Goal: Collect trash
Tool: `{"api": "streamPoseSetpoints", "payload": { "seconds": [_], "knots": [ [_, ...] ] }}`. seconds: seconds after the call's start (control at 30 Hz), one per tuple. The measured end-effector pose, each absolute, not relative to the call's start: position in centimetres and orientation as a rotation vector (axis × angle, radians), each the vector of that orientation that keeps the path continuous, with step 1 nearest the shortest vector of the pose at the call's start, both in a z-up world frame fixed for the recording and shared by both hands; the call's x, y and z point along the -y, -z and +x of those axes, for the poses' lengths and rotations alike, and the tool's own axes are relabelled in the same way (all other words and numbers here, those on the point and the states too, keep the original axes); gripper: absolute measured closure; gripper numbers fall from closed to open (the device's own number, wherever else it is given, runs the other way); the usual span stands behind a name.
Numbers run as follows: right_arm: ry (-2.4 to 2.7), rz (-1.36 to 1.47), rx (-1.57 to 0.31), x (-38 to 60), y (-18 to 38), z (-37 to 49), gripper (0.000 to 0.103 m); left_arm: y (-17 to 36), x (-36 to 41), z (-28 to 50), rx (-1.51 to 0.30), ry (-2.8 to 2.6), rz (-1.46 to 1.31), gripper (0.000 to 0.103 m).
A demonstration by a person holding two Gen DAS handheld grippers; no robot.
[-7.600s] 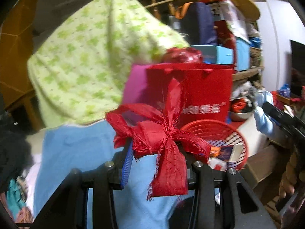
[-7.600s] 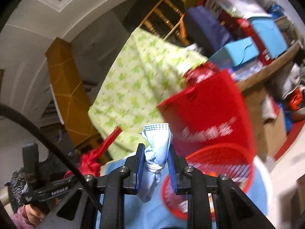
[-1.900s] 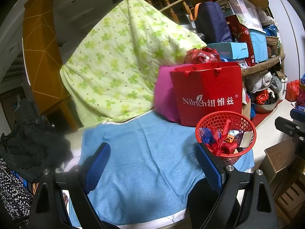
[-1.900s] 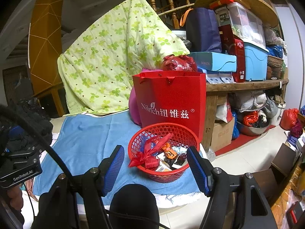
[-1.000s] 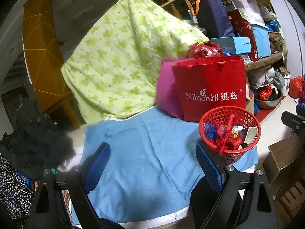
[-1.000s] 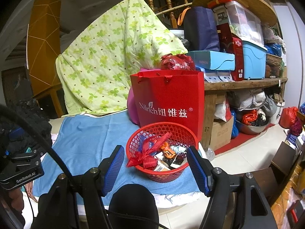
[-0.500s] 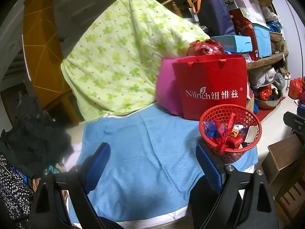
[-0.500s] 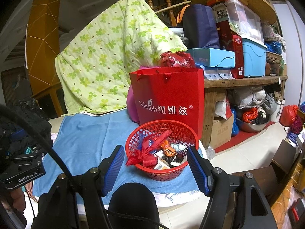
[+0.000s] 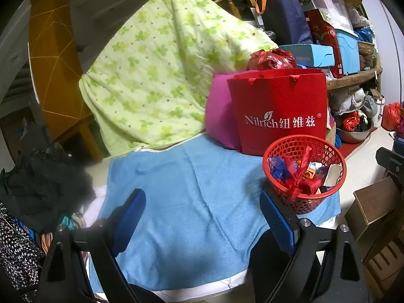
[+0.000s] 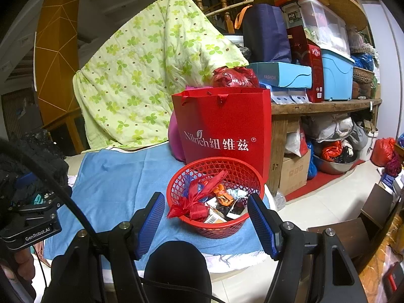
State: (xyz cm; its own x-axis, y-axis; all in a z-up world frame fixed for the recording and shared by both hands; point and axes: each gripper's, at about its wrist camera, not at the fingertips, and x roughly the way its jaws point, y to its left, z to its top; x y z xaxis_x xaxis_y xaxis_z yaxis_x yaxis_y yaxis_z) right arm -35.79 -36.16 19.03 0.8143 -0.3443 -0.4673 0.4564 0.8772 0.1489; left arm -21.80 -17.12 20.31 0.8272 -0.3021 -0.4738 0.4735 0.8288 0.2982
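Observation:
A red mesh basket (image 9: 277,149) (image 10: 214,162) stands on the blue cloth (image 9: 181,189) (image 10: 113,184) near its right corner. It holds a red ribbon bow (image 9: 301,180) (image 10: 194,207) and several wrappers and scraps. My left gripper (image 9: 202,214) is open and empty, held back over the cloth, left of the basket. My right gripper (image 10: 205,217) is open and empty, just in front of the basket.
A red Nilrich paper bag (image 9: 280,111) (image 10: 222,126) and a pink cushion (image 9: 219,113) stand behind the basket. A green quilt (image 9: 156,75) hangs behind. A cluttered wooden shelf (image 10: 325,104) is at right. Dark clothes (image 9: 38,181) lie left of the cloth.
Both grippers held scraps 7.6 s ago, a red bow and a blue-white scrap; they now stand open and empty, with the bow in the basket. Over the last second the views barely shift.

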Motion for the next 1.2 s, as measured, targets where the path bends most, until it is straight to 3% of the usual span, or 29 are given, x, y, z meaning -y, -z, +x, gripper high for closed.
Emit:
{"api": "streamPoseSetpoints", "payload": {
  "seconds": [1.2],
  "knots": [
    [0.419,0.253,-0.440,35.63,-19.20,-35.69,0.031,-20.35,17.32,-21.73,-0.422,0.413,0.432,0.011]
  ]
}}
